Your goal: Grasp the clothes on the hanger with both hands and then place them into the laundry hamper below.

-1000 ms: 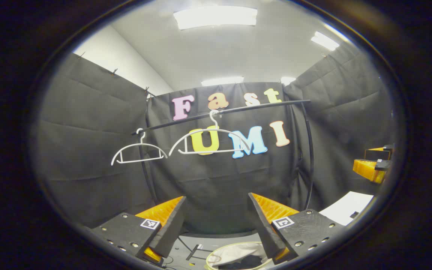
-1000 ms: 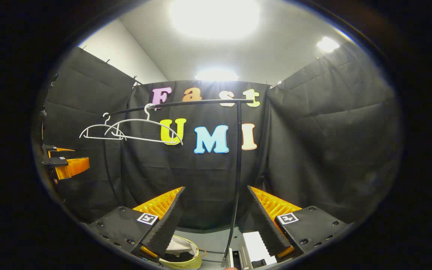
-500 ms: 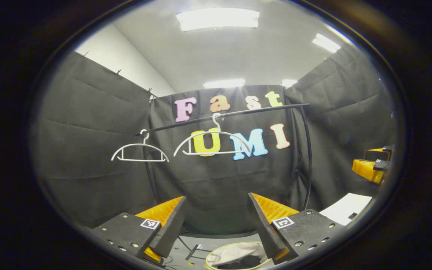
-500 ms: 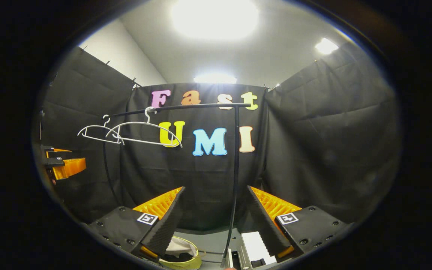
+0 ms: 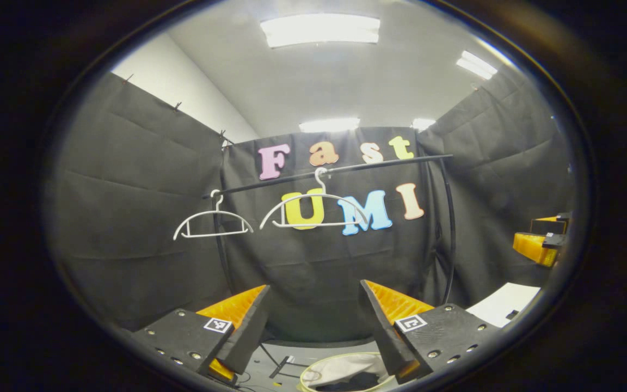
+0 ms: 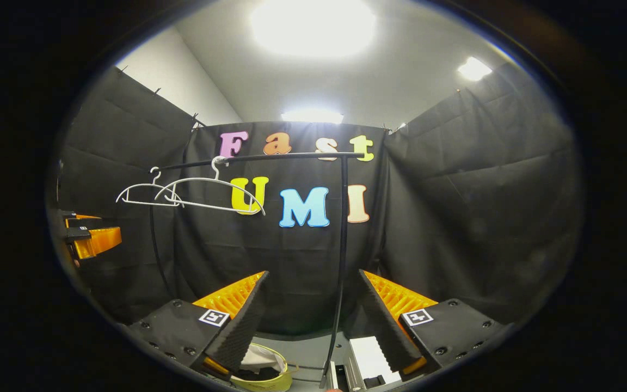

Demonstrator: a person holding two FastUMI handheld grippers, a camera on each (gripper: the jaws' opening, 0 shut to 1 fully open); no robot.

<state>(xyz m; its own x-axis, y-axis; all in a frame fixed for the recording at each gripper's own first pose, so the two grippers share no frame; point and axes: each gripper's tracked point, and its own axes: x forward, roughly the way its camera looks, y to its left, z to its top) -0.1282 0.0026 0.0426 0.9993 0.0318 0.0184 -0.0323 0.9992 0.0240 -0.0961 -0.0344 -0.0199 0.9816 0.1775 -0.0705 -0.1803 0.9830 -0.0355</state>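
A thin black rail (image 5: pixel 335 170) curves across the booth; two bare white wire-thin hangers (image 5: pixel 313 209) dangle from it. Below the rail sits the round, yellow-rimmed hamper (image 5: pixel 340 373) with pale and dark clothes (image 5: pixel 340 366) lying inside. Left gripper (image 5: pixel 313 348) and right gripper (image 6: pixel 313 348) both hang below the rail, jaws released, grasping nothing.

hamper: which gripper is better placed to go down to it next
Left. The hamper lies almost between the fingers of the open left gripper. For the right gripper it sits off to one side, with the rack post straight ahead.
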